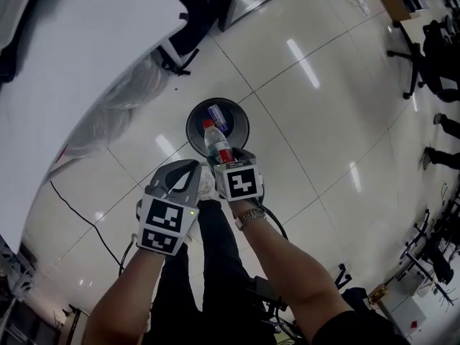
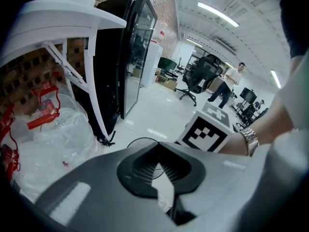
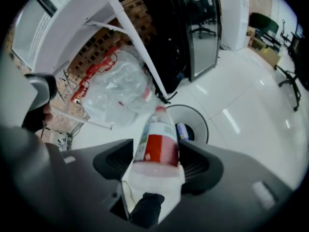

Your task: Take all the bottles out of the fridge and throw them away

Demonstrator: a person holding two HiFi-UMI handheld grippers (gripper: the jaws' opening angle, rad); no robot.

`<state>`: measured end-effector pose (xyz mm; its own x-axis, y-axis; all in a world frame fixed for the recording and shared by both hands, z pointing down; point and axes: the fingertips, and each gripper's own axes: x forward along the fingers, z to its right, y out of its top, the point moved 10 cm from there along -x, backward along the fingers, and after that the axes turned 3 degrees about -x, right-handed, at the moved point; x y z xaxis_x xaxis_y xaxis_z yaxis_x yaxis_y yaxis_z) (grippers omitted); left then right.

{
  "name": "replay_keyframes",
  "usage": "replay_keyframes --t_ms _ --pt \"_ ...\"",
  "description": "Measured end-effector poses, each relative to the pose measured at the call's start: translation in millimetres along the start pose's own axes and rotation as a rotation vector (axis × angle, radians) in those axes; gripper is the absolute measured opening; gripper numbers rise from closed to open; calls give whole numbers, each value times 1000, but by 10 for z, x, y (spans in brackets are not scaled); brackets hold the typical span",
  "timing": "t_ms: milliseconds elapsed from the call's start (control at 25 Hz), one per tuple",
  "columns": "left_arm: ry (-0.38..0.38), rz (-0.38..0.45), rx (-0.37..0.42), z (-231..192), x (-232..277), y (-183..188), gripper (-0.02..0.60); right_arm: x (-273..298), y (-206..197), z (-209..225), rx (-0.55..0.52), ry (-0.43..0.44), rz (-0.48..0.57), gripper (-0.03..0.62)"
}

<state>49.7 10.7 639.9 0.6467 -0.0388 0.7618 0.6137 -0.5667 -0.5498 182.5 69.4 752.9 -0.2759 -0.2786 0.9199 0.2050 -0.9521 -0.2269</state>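
In the head view a clear bottle point(image 1: 218, 144) with a red cap and red label sits in my right gripper point(image 1: 221, 158), directly over a round dark bin point(image 1: 195, 129) on the floor. The bin holds another bottle point(image 1: 217, 116). In the right gripper view the held bottle point(image 3: 155, 141) is clamped between the jaws of the right gripper point(image 3: 155, 154), its cap pointing toward the bin point(image 3: 199, 119) and the bottle point(image 3: 182, 131) inside it. My left gripper point(image 1: 188, 172) hangs beside the right one, its jaws closed on nothing point(image 2: 157, 150).
A white table point(image 1: 86, 56) stands to the left with a clear plastic bag point(image 1: 115, 117) under it. A black glass-door fridge point(image 2: 130, 52) is behind the bin. A cable point(image 1: 79, 210) runs over the tiles. Office chairs point(image 1: 424, 56) and a distant person point(image 2: 232, 80) are to the right.
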Motion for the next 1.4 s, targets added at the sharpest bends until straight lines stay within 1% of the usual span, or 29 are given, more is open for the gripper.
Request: replay_keyframes --t_ms 40,80,240,480,880,1080,1280,1400 --pt "2 -1 -4 -27 8 -4 3 19 44 8 -7 -6 18 286" --pt "4 -1 -8 -55 12 -4 3 33 77 7 -8 -4 25 285" --pt "12 2 -22 -143 -2 33 3 13 111 -43 -10 11 22 270" --pt "11 17 -26 -161 -63 120 3 -110 82 -161 -5 31 12 255" --pt "47 49 -7 -60 -455 319 3 -578 249 -406 -54 60 81 254" --pt "81 81 19 69 -783 453 3 -942 392 -570 -132 84 133 253" --pt "126 113 14 150 -1191 493 3 -1334 547 -859 -196 116 186 254" --pt "160 139 9 205 -1462 535 3 -1603 675 -1081 -259 146 235 253"
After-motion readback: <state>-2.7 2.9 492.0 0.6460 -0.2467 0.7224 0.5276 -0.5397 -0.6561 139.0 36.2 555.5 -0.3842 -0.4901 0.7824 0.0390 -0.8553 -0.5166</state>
